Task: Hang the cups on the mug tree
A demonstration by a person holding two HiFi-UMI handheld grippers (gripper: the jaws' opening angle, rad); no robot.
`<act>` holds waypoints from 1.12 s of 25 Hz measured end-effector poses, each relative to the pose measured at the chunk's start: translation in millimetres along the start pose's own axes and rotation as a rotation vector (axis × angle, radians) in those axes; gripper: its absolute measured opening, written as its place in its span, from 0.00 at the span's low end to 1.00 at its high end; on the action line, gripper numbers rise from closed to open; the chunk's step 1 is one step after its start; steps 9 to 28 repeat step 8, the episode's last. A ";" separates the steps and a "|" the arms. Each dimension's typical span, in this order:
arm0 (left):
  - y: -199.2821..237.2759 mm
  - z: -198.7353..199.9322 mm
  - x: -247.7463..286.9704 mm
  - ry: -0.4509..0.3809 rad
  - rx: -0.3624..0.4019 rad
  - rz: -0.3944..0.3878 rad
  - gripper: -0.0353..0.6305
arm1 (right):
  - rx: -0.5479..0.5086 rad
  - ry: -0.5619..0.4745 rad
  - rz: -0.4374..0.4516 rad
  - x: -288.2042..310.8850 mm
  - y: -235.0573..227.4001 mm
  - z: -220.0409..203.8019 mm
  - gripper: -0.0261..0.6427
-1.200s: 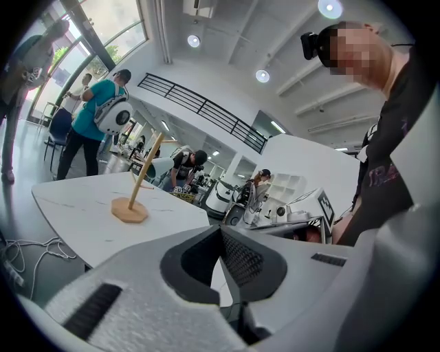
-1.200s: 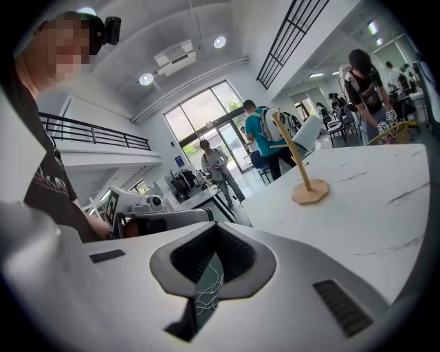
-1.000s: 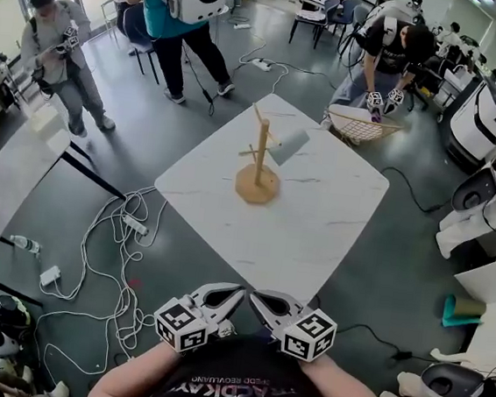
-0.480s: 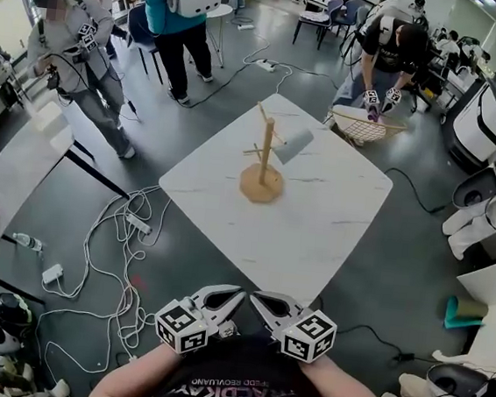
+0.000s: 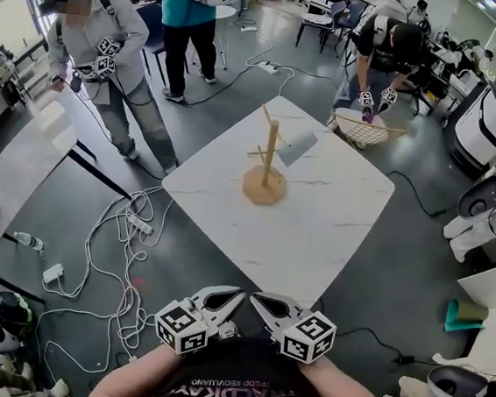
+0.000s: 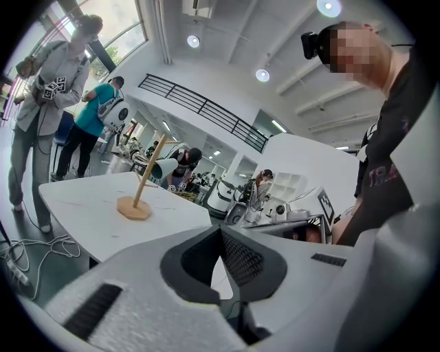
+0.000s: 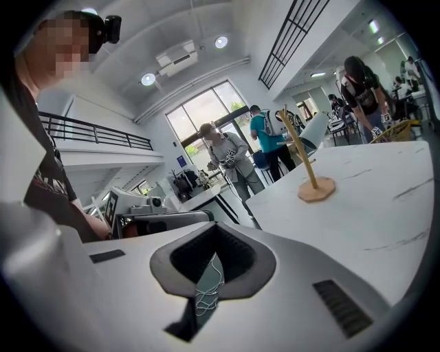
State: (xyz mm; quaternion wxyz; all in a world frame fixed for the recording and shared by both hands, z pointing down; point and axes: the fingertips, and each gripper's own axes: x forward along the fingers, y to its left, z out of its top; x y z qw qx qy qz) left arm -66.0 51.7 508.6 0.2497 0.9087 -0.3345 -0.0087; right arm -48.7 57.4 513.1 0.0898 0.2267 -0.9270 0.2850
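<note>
A wooden mug tree [image 5: 266, 167] stands on the white marble table [image 5: 315, 227], toward its far side. One pale cup [image 5: 293, 144] hangs on a right-hand peg. My left gripper [image 5: 235, 294] and right gripper [image 5: 256, 297] are held close to my body, short of the table's near edge, tips almost touching each other. Both are shut with nothing between the jaws. The left gripper view shows the tree [image 6: 142, 188] and cup [image 6: 155, 168] far beyond the shut jaw tips [image 6: 221, 231]. In the right gripper view the tree [image 7: 308, 165] stands beyond the shut tips [image 7: 218, 228].
A person in grey [image 5: 103, 63] holding grippers stands left of the table's far corner. Another person bends over a wicker basket [image 5: 362, 129] behind the table. Cables and power strips [image 5: 111, 241] lie on the floor at left. White machines [image 5: 495, 113] line the right side.
The person in grey has walked nearer to the table from the left. The table and mug tree sit slightly further right in view. Both grippers stay where they were, still shut.
</note>
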 end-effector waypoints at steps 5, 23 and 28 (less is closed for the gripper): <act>4.8 -1.1 3.5 0.001 0.000 0.001 0.04 | 0.003 0.000 0.001 3.0 -5.8 -1.0 0.05; 7.5 -1.6 5.4 0.001 -0.002 0.001 0.04 | 0.004 0.003 0.000 4.4 -8.8 -1.4 0.05; 7.5 -1.6 5.4 0.001 -0.002 0.001 0.04 | 0.004 0.003 0.000 4.4 -8.8 -1.4 0.05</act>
